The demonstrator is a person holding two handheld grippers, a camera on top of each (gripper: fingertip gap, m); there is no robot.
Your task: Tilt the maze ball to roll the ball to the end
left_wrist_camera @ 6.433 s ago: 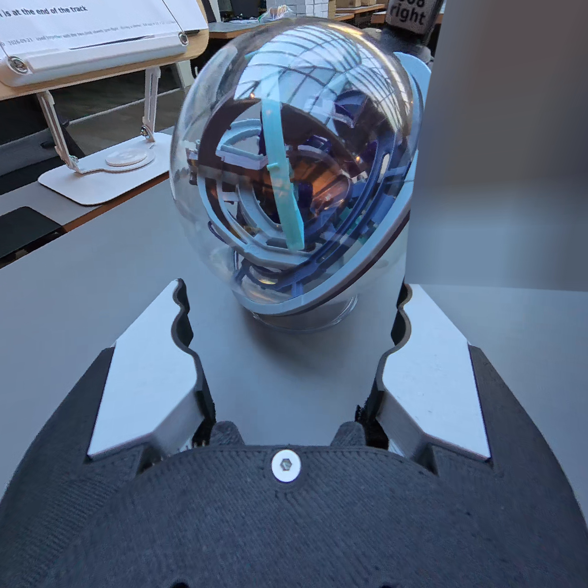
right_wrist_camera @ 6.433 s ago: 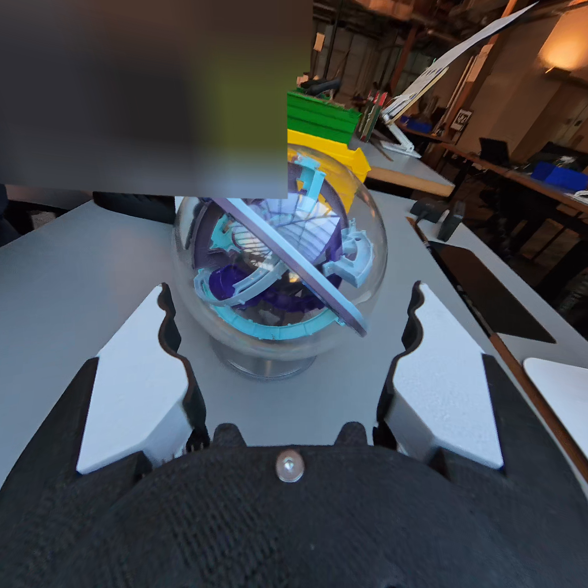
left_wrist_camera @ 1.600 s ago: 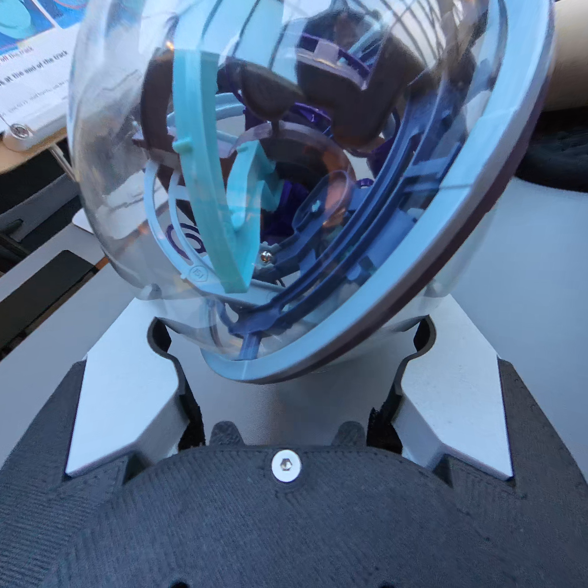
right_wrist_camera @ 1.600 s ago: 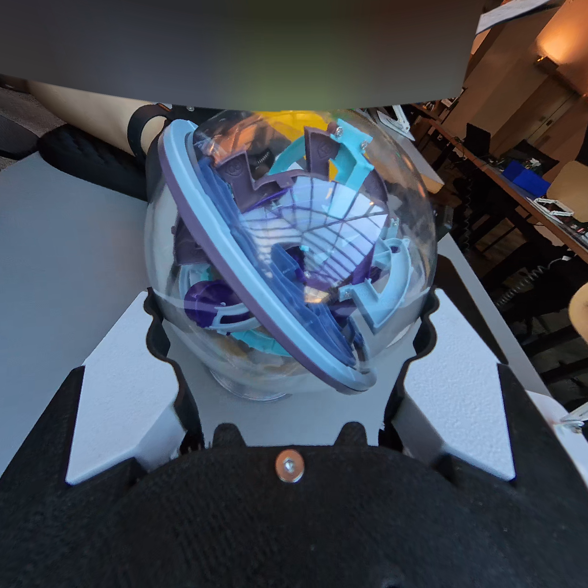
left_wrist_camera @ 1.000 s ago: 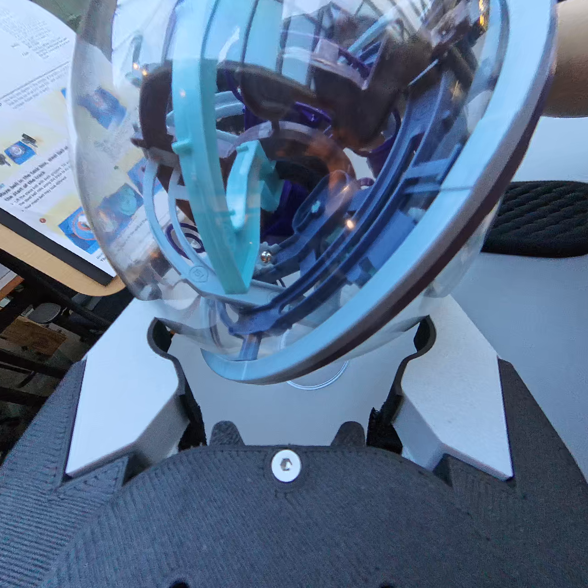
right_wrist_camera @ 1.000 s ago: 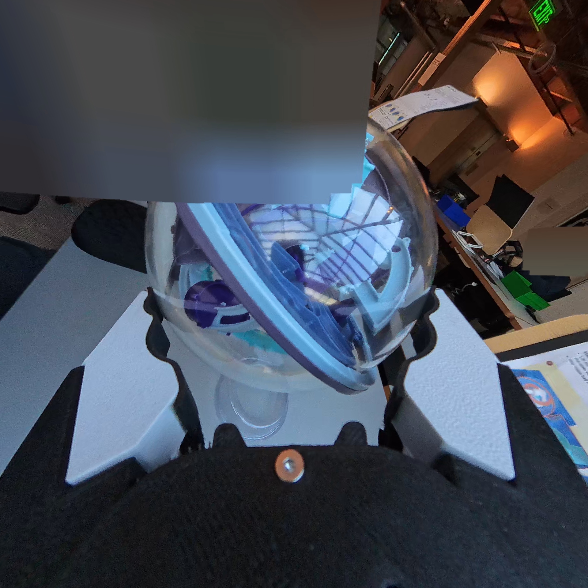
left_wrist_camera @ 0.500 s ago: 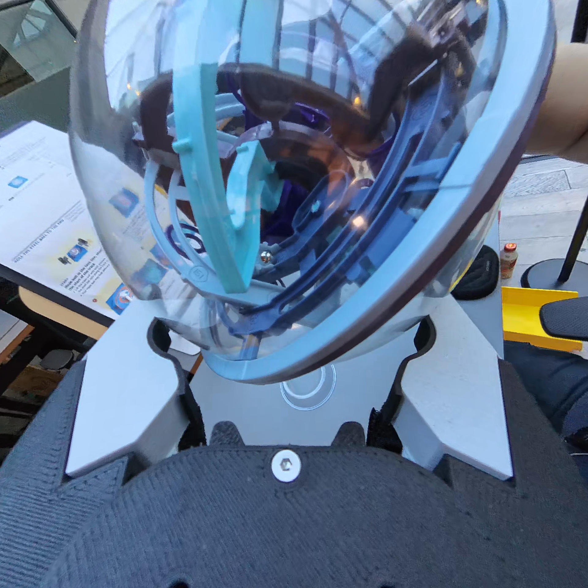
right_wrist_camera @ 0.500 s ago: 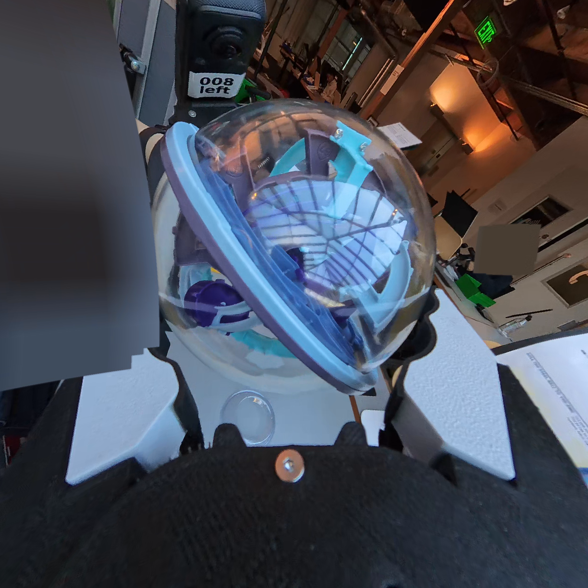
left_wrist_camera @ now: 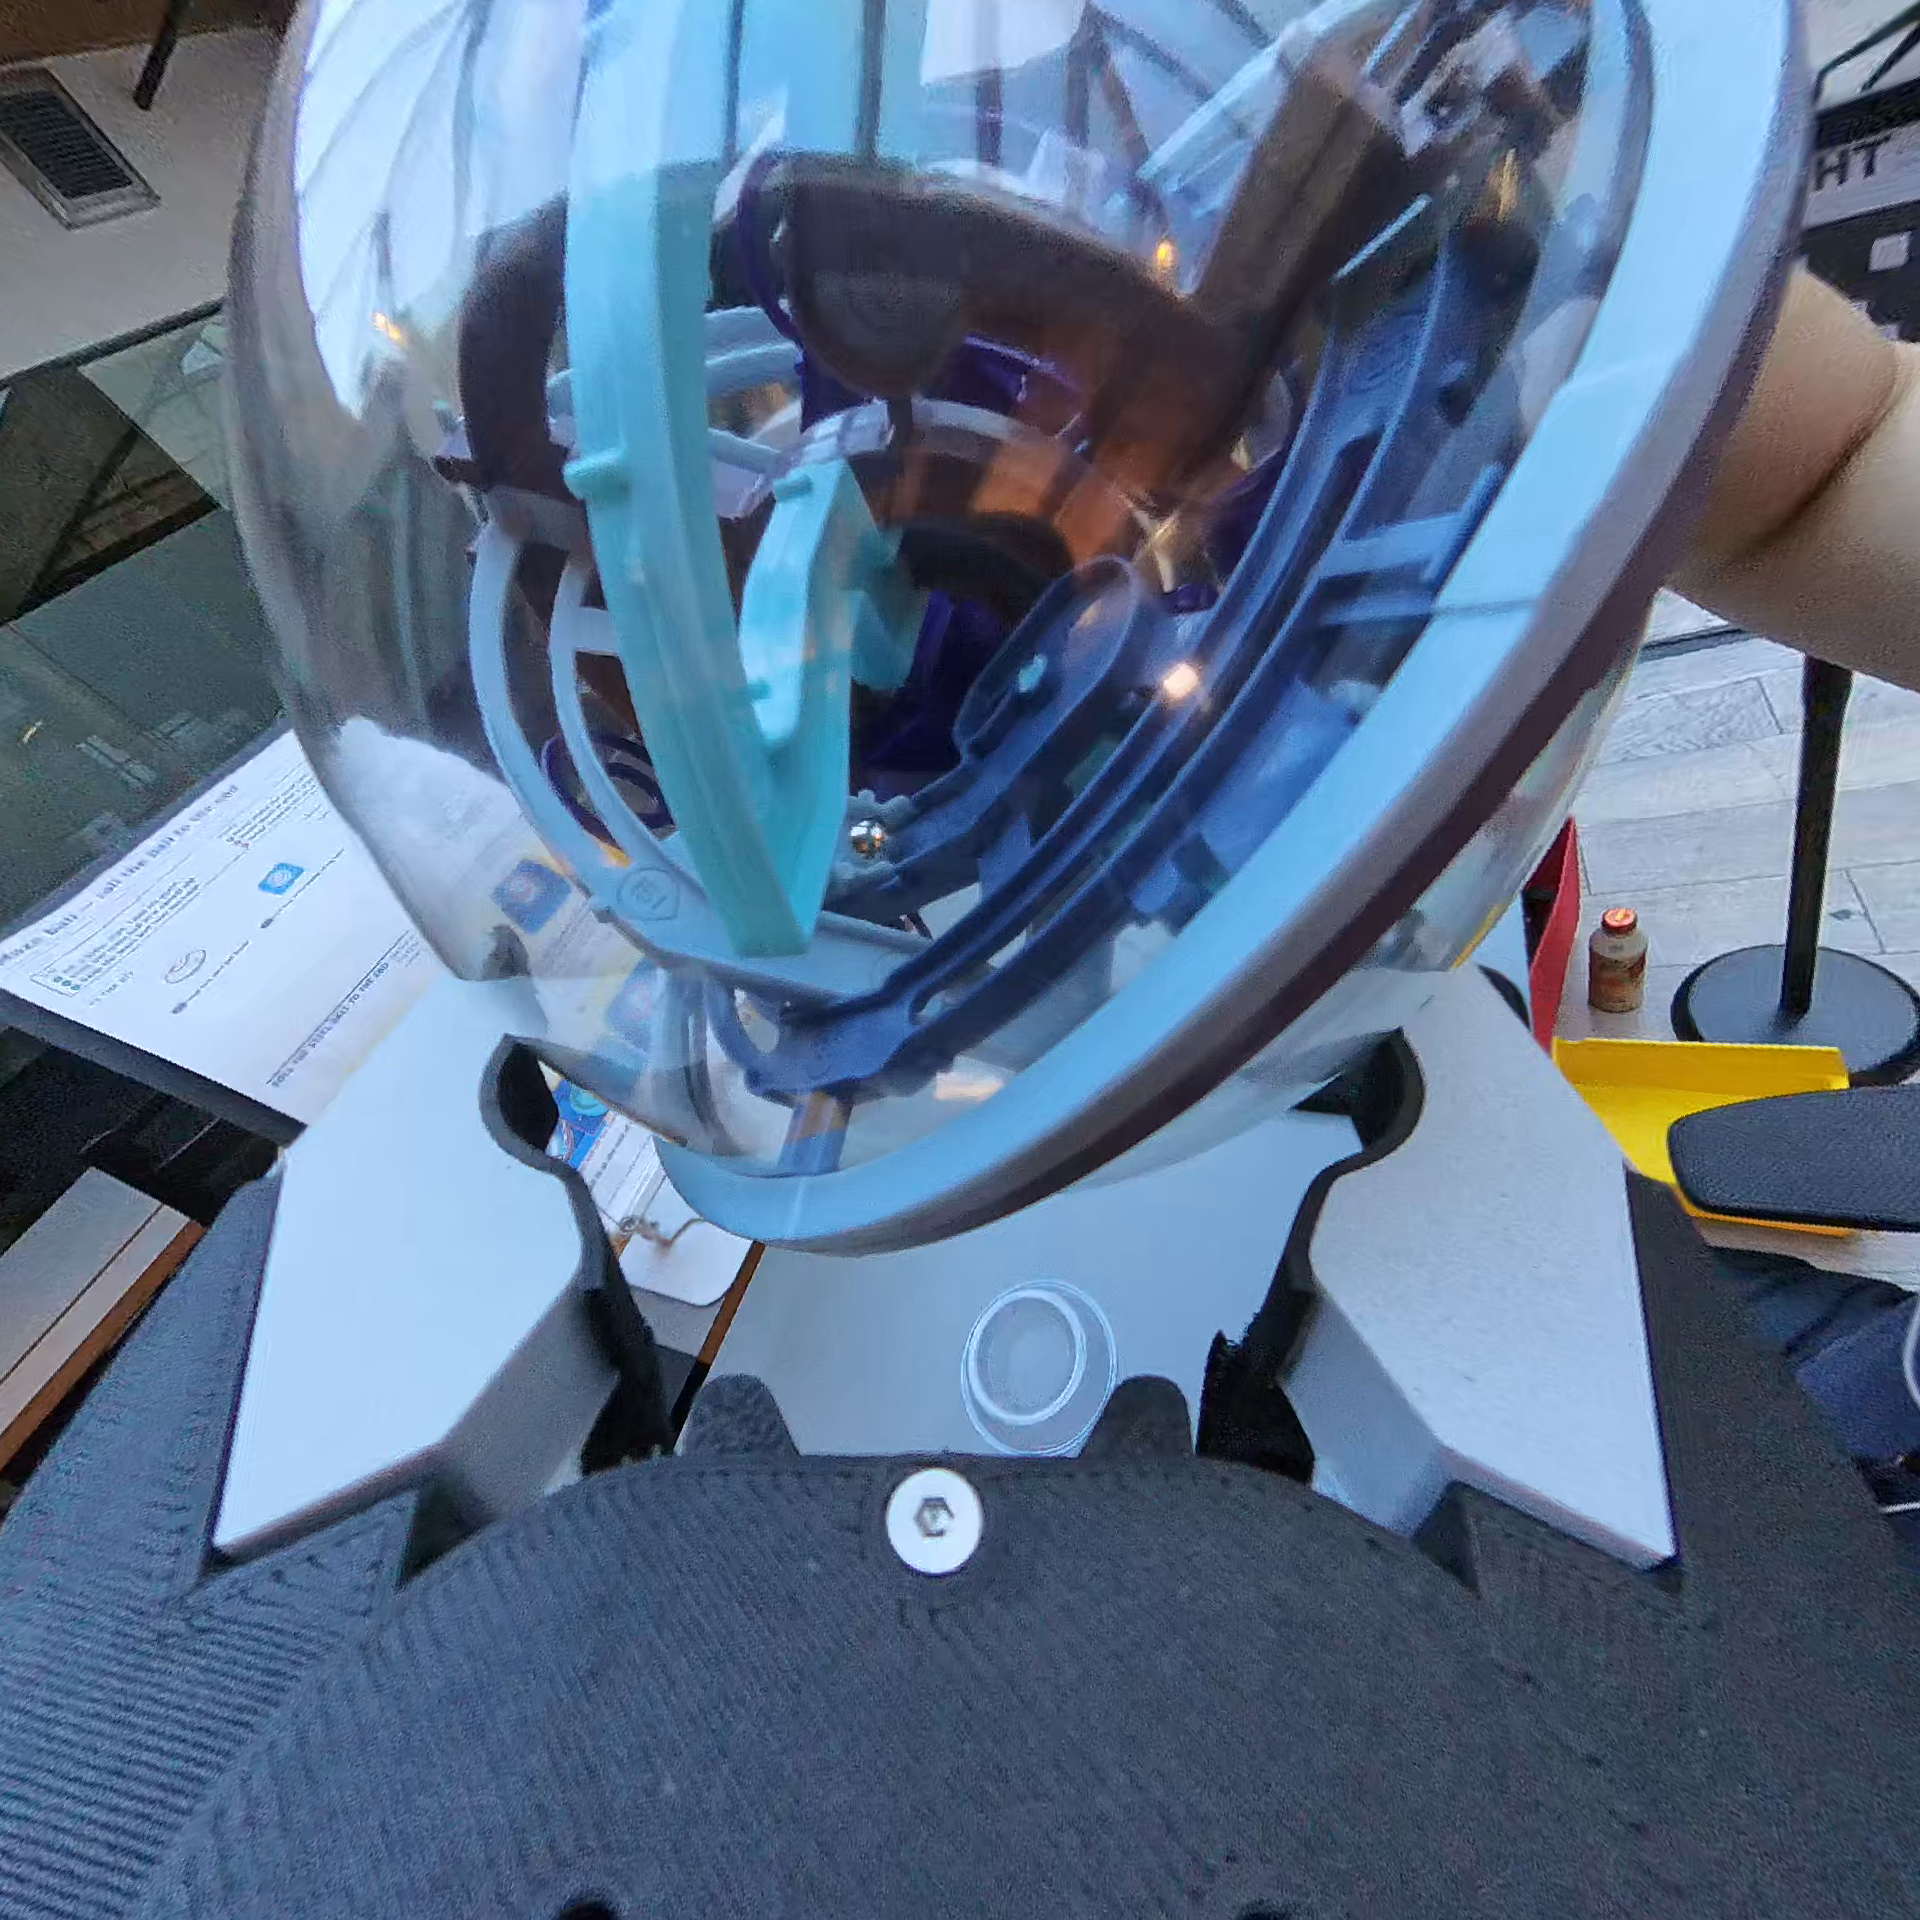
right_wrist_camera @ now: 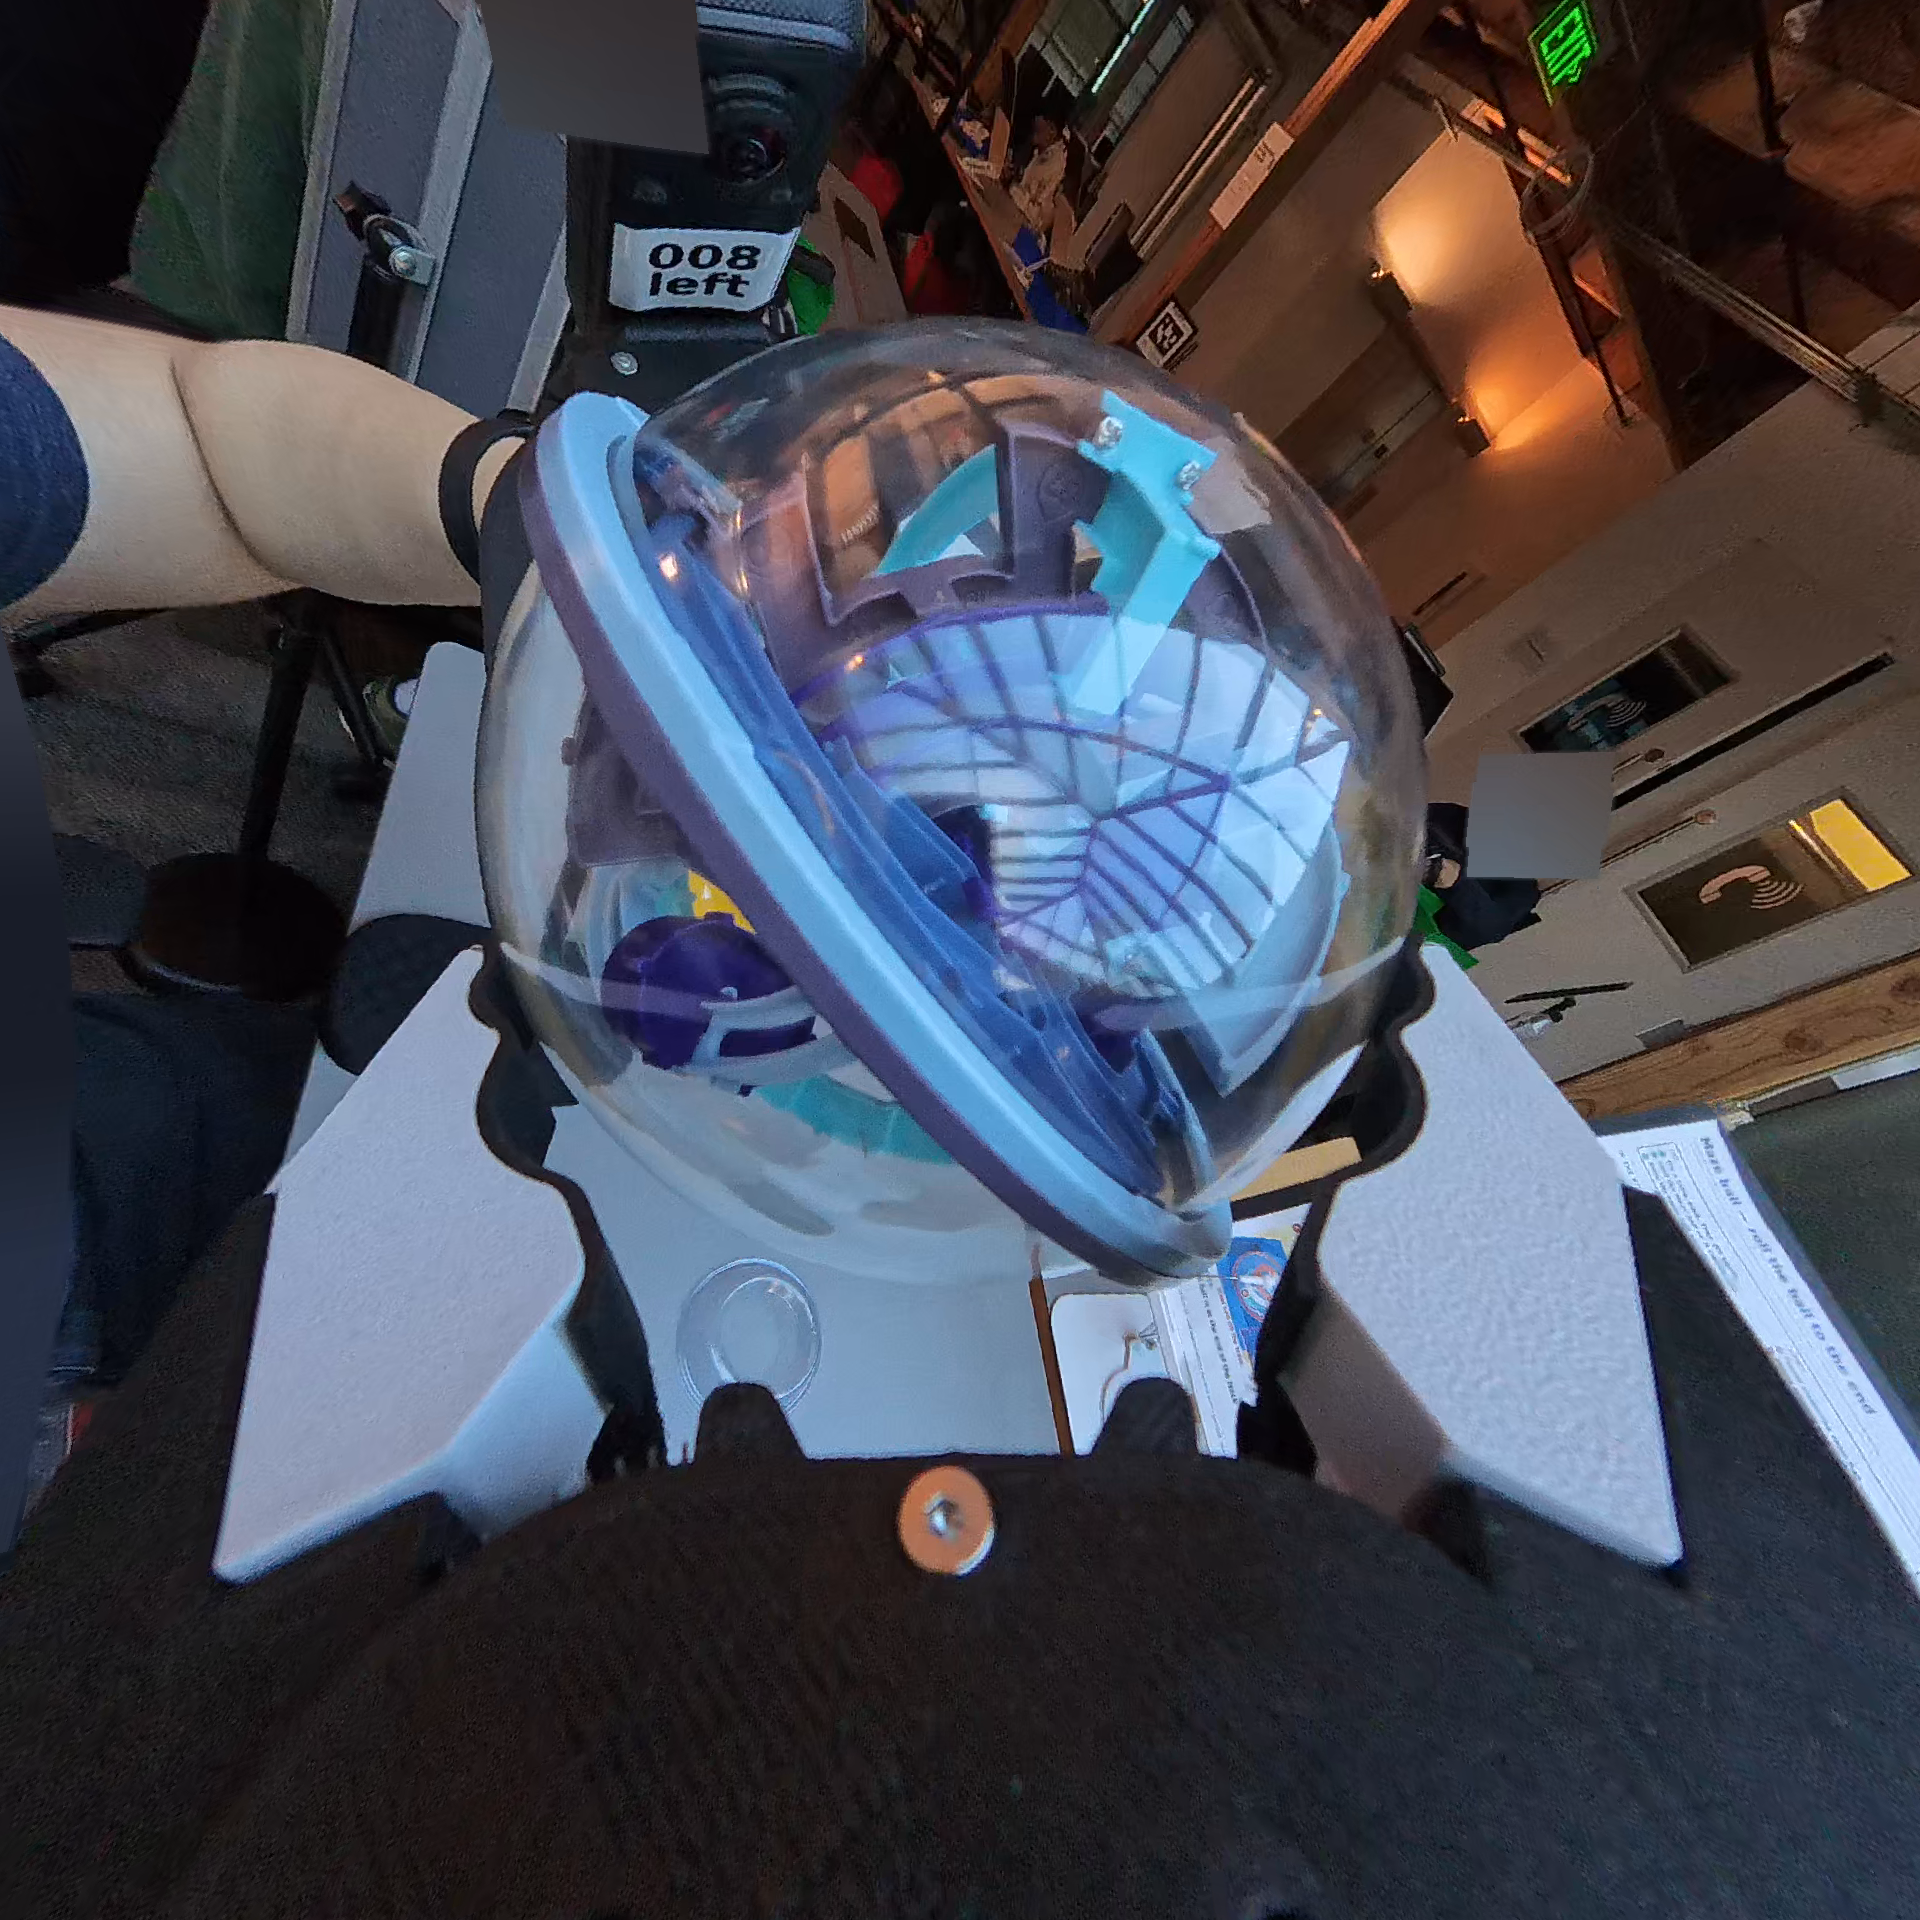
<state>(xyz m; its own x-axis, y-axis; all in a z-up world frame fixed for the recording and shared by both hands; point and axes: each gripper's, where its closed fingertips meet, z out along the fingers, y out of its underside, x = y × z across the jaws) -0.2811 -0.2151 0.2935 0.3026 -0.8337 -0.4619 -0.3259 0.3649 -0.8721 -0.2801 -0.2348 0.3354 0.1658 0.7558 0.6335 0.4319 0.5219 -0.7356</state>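
Observation:
The maze ball (left_wrist_camera: 935, 520) is a clear sphere with light blue, teal and purple tracks inside and a pale blue rim band. It hangs in the air, tilted, clasped from opposite sides. My left gripper (left_wrist_camera: 951, 1049) is shut on its lower part. My right gripper (right_wrist_camera: 945, 977) is shut on the maze ball (right_wrist_camera: 935, 779) from the other side. A small steel ball (left_wrist_camera: 868, 834) sits on a dark blue track near the teal arc. The ball's clear round stand (left_wrist_camera: 1034, 1366) stands far below on the grey table (left_wrist_camera: 862, 1340), and it also shows in the right wrist view (right_wrist_camera: 746, 1325).
A printed instruction sheet (left_wrist_camera: 208, 935) on a stand lies beyond the table's edge, also in the right wrist view (right_wrist_camera: 1766, 1278). A yellow bin (left_wrist_camera: 1683, 1091), a small bottle (left_wrist_camera: 1616, 961) and a black pole base are at right. A person's forearm (right_wrist_camera: 260, 488) reaches behind the ball.
Both grippers closed on the maze ball and lifted it off its stand; over the last second it rose higher, the stand and table shrinking below. The steel ball keeps its place on the track.

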